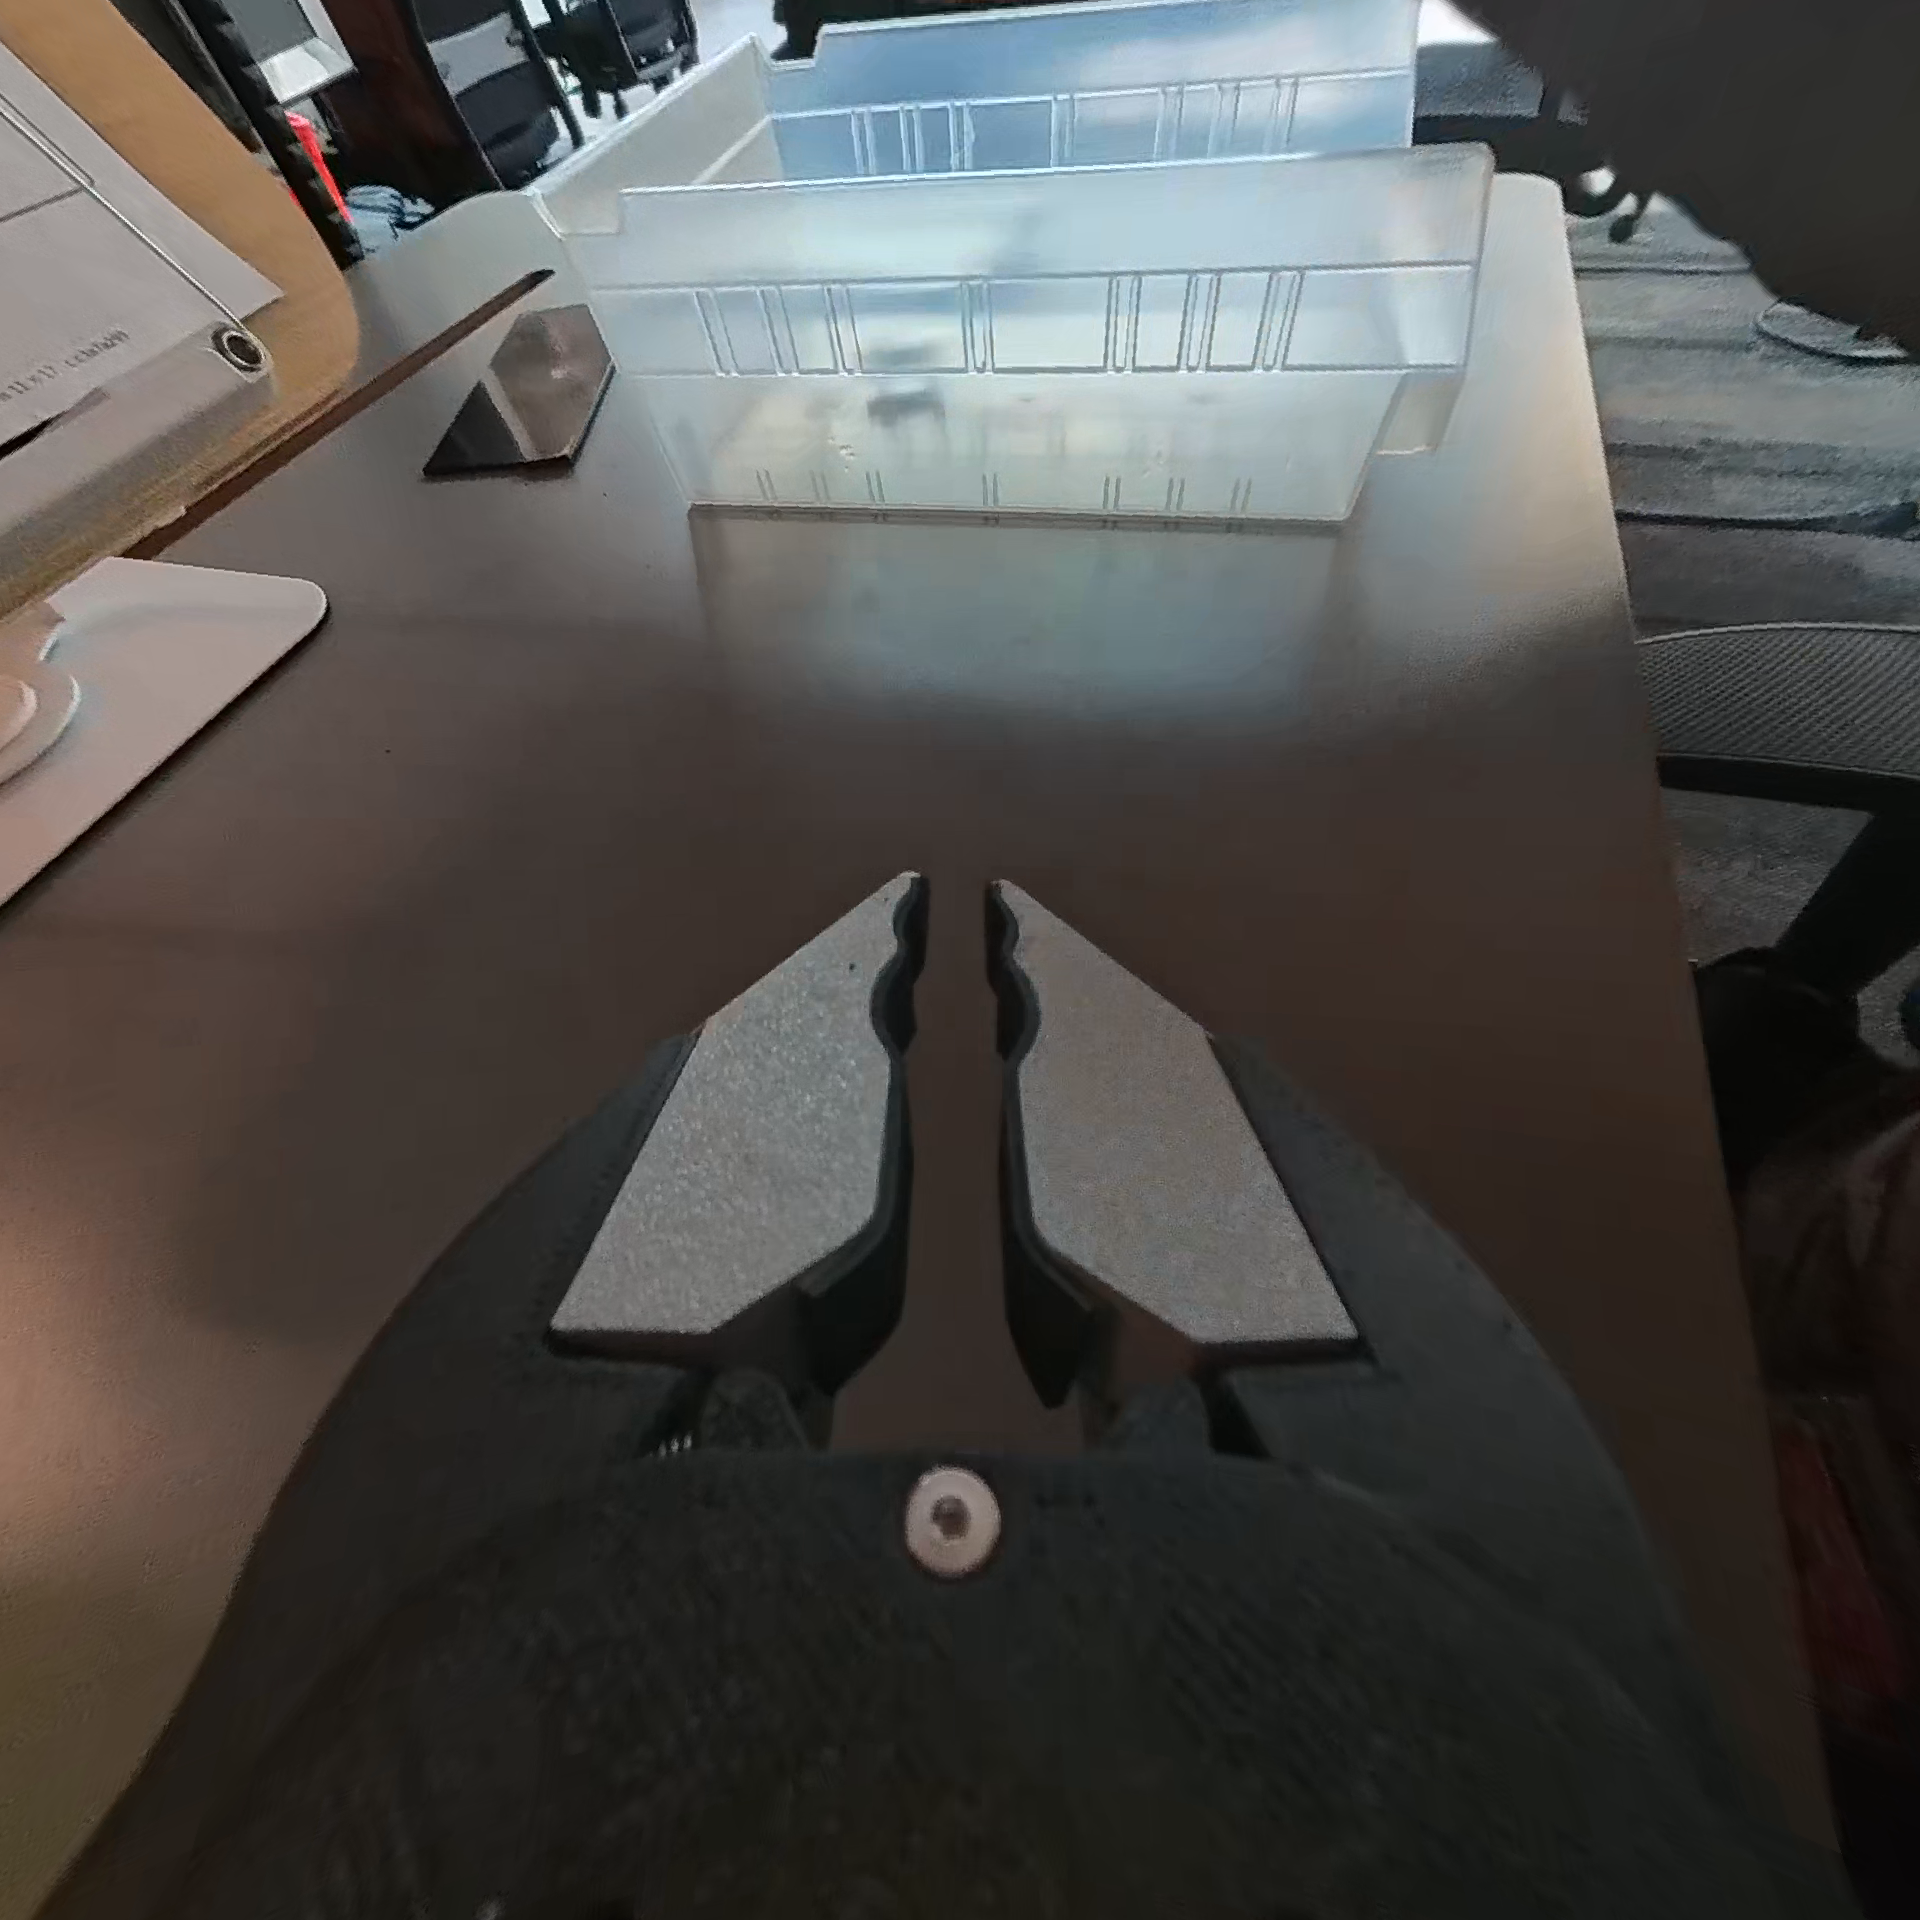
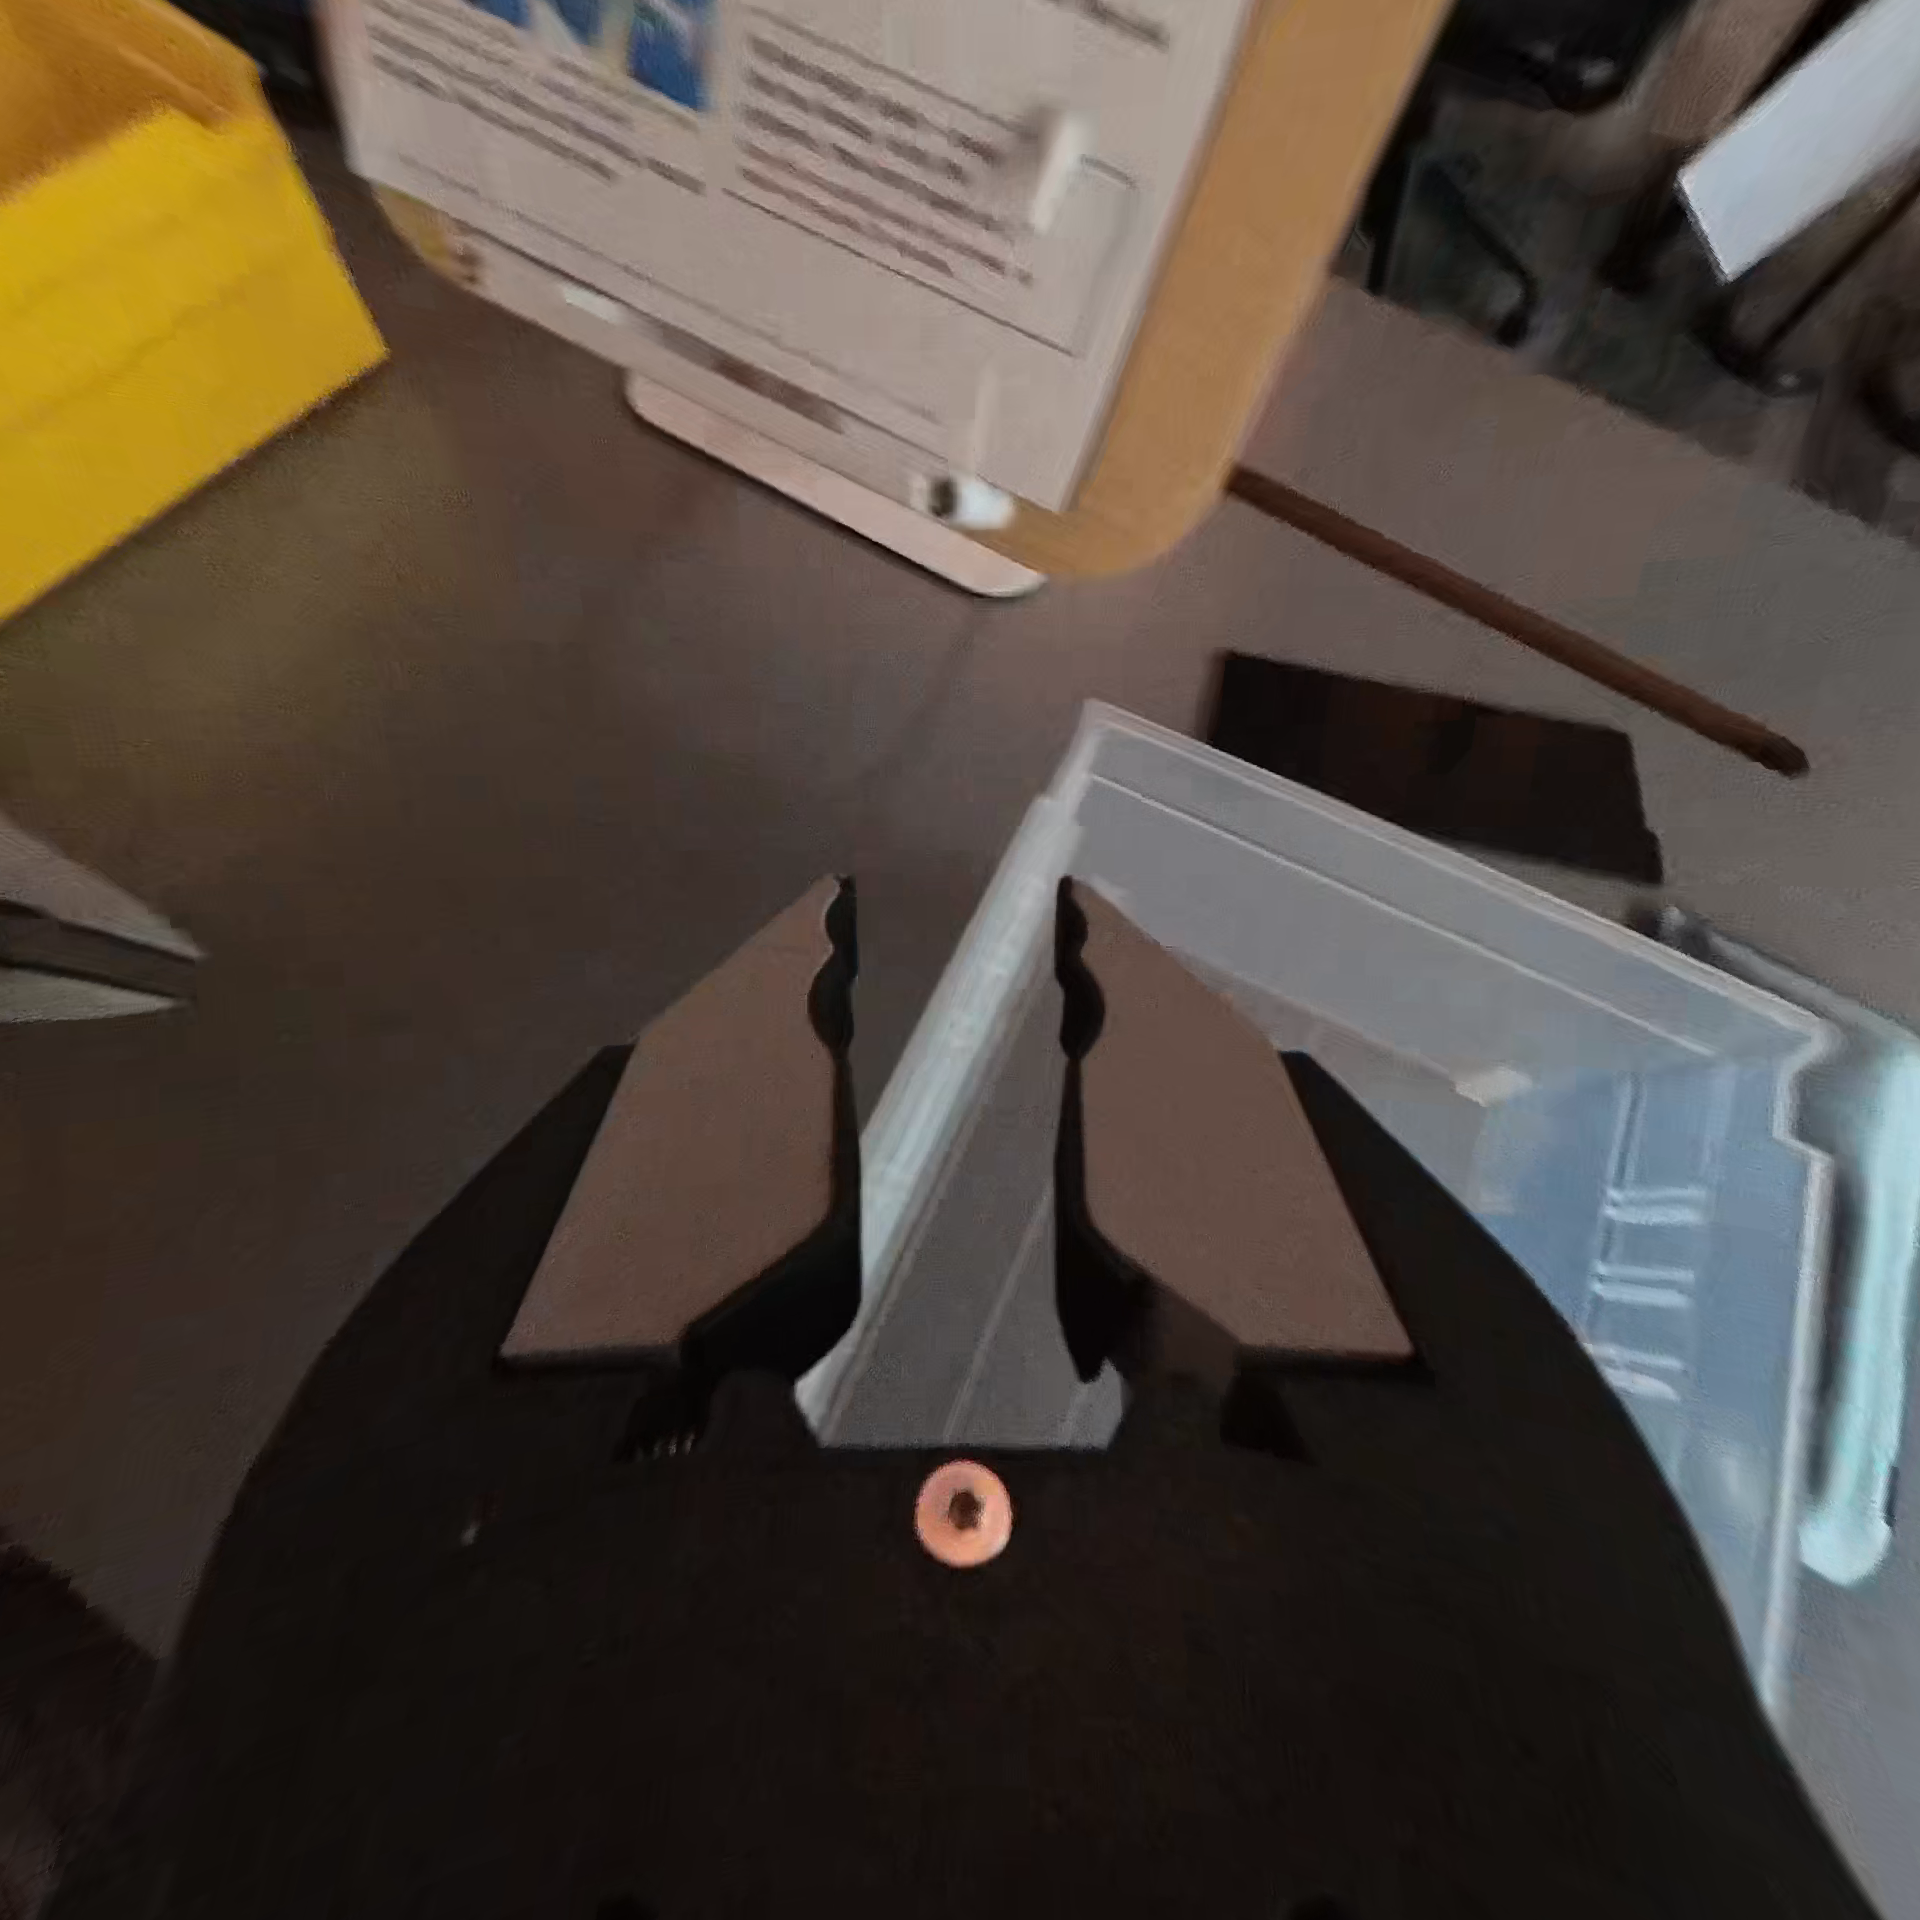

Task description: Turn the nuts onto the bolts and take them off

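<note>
The left gripper (image 1: 957, 883) is seen low over the dark table (image 1: 520, 831), its fingers parted by a narrow gap with nothing held between them. Ahead of it, at twelve o'clock, a clear plastic bin (image 1: 1029, 343) is set broadside on, its long axis running from nine to three o'clock; a second clear bin (image 1: 1091, 114) is placed just behind it, parallel. A small dark plate (image 1: 520, 400) lies on the table at about eleven o'clock, and a pale stand base (image 1: 156, 686) at nine.

In the right wrist view — blurred by motion — the right gripper (image 2: 954, 894) is held above the near corner of a clear bin (image 2: 1455, 1039), the fingers apart and empty. The bin's long axis runs from about six o'clock up toward one. A yellow bin (image 2: 135, 343) is seen at ten o'clock, and a framed printed sheet (image 2: 831, 208) on a stand at twelve.

No nuts or bolts can be made out in either view — what the clear bins hold cannot be told through the frosted walls.
</note>
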Action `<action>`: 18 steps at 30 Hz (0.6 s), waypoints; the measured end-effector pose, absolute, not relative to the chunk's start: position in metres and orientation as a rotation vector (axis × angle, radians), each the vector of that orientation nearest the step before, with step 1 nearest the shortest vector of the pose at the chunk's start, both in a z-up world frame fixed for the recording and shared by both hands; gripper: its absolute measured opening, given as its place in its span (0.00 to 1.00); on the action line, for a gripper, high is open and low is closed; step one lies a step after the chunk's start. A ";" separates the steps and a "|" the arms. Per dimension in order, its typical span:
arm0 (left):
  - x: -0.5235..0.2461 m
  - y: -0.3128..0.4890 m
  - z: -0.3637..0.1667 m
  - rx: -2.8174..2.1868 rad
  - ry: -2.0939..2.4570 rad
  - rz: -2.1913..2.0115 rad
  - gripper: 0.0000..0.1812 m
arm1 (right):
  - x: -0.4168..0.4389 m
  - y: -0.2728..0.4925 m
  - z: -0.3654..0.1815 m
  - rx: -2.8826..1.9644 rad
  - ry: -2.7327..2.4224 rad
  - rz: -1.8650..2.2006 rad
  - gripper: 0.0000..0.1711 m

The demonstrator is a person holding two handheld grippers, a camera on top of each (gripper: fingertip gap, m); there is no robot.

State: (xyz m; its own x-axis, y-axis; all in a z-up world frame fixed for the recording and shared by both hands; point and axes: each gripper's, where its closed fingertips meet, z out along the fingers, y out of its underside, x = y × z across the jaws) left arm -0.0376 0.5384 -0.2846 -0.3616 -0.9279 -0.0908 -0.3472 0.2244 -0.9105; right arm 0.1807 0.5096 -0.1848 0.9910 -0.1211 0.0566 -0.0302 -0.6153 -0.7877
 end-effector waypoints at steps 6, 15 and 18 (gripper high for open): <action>-0.040 0.538 -0.289 -1.170 1.858 -1.057 0.05 | 0.021 0.542 -0.162 -2.103 -0.255 0.056 0.26; -0.095 0.515 -0.292 -1.324 1.972 -1.173 0.10 | -0.037 0.609 -0.291 -2.154 -0.392 0.180 0.24; -0.116 0.548 -0.267 -1.438 1.892 -1.007 0.05 | -0.027 0.615 -0.300 -2.123 -0.403 0.151 0.24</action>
State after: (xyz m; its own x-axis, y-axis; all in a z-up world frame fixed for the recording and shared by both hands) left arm -0.1158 0.5481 -0.2670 -0.2734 -0.9618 0.0122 -0.5469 0.1450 -0.8246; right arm -0.0273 0.6149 -0.2996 0.9383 0.3426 0.0472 0.2269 -0.5069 -0.8316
